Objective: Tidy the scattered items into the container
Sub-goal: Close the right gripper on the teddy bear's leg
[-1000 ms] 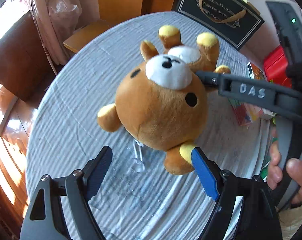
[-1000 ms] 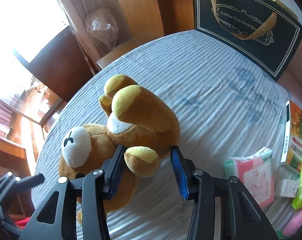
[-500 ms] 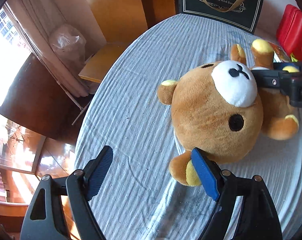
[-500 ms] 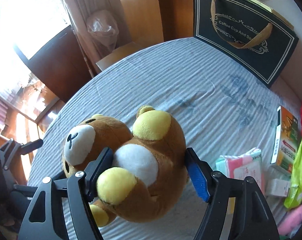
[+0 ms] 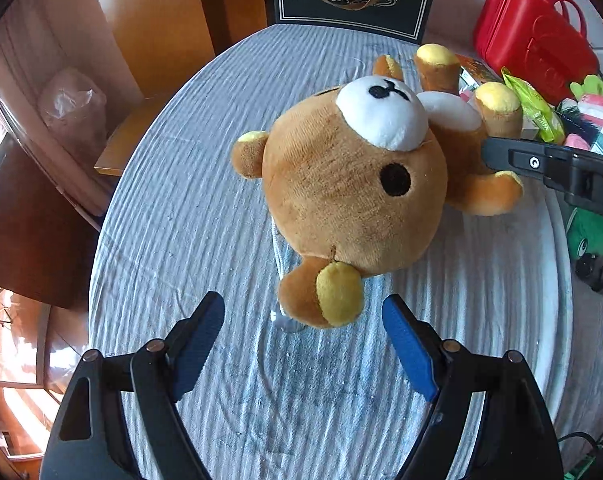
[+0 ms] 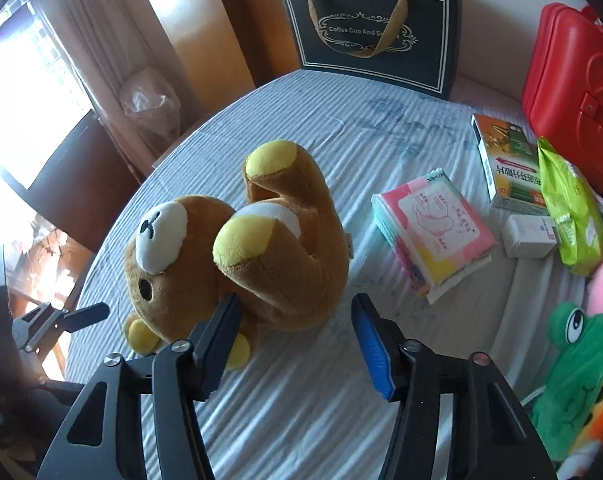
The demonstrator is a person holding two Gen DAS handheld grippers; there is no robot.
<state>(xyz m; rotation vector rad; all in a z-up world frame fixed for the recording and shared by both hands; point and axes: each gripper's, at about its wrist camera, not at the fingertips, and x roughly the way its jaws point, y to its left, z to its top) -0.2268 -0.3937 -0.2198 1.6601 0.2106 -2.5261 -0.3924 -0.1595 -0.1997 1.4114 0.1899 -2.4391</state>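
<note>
A brown plush bear (image 5: pixel 353 184) with a white muzzle and yellow paws lies on the striped tablecloth, legs up. My right gripper (image 6: pixel 297 332) straddles the bear's (image 6: pixel 285 264) rump. Its jaws are closing; the left pad touches the plush and the right pad stands a little clear. One right gripper finger (image 5: pixel 513 158) crosses the bear's body in the left wrist view. My left gripper (image 5: pixel 303 344) is wide open just short of the bear's ear, holding nothing. A black paper gift bag (image 6: pixel 373 36) stands at the table's far edge.
A red case (image 6: pixel 569 92) stands at the far right. Beside it lie a tissue pack (image 6: pixel 433 232), a green-and-orange box (image 6: pixel 509 160), a small white box (image 6: pixel 529 236), a green packet (image 6: pixel 569 208) and a green frog plush (image 6: pixel 577 372). A left gripper finger (image 6: pixel 86 316) shows at the left.
The right jaws let go of the bear's paw, widened around its body, then narrowed. The bear turned over and now rests lower, on the cloth. The left wrist view has rolled.
</note>
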